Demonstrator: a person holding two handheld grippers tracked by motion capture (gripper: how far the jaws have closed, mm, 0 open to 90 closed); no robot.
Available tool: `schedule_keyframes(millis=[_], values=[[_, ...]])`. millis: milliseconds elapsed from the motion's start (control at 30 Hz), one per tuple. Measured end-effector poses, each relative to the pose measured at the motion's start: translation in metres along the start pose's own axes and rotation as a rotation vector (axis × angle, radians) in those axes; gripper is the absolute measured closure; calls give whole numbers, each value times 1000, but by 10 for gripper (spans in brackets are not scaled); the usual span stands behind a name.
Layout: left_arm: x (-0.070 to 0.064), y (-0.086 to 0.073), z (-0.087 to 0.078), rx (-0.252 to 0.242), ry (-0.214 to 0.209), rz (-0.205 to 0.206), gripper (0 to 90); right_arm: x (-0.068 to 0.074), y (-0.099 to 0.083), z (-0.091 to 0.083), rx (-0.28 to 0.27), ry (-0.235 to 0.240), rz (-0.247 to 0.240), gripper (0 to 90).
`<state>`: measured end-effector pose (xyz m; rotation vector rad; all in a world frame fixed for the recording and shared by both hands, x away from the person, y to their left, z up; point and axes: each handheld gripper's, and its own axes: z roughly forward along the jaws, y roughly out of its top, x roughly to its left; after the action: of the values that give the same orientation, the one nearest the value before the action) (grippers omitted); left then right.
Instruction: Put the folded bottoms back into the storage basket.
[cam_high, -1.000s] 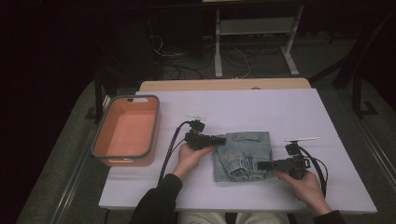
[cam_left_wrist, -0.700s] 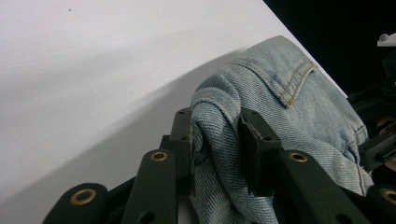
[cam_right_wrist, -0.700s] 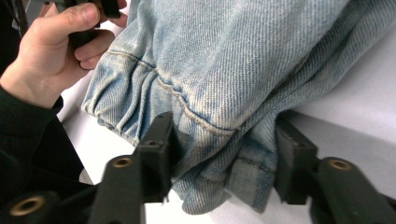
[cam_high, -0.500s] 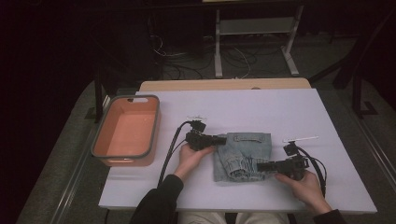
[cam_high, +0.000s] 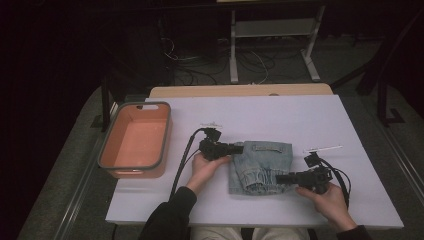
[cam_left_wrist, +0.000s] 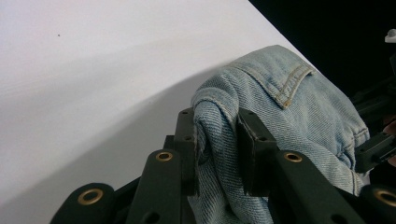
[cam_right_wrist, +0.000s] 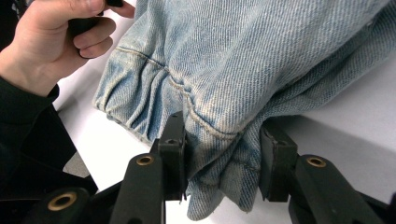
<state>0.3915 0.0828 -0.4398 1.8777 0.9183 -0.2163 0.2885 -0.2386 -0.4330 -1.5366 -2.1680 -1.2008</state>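
Note:
A folded pair of light-blue jeans (cam_high: 262, 160) lies on the white table (cam_high: 280, 115), near its front. My left gripper (cam_high: 241, 148) is at the jeans' far left corner. In the left gripper view my left gripper (cam_left_wrist: 217, 140) is shut on a rolled fold of the denim (cam_left_wrist: 299, 107). My right gripper (cam_high: 278, 178) is at the near right edge of the jeans. In the right gripper view my right gripper (cam_right_wrist: 224, 154) has bunched denim (cam_right_wrist: 261, 56) pinched between its jaws, near a seam. The person's other hand (cam_right_wrist: 51, 42) shows at that view's upper left.
An orange bin (cam_high: 165, 135) with a grey rim stands on the left side of the table, nothing visible inside. A black cable (cam_high: 182, 160) trails from the left gripper toward the front edge. Bare white tabletop lies beyond and to the right of the jeans.

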Motion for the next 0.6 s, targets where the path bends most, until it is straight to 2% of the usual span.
schedule_keyframes(millis=[300, 367, 400, 600], values=[[-4, 6, -8, -30, -10, 8, 718, 7, 3, -7, -33, 2, -30, 597], [-5, 8, -10, -38, -14, -1, 718, 9, 4, -8, -36, 1, -33, 597], [-5, 8, -11, -40, -13, -11, 718, 11, 4, -9, -39, 0, -36, 597], [-9, 12, -17, -53, 1, -2, 718, 17, 9, -11, -51, 2, -53, 596]])
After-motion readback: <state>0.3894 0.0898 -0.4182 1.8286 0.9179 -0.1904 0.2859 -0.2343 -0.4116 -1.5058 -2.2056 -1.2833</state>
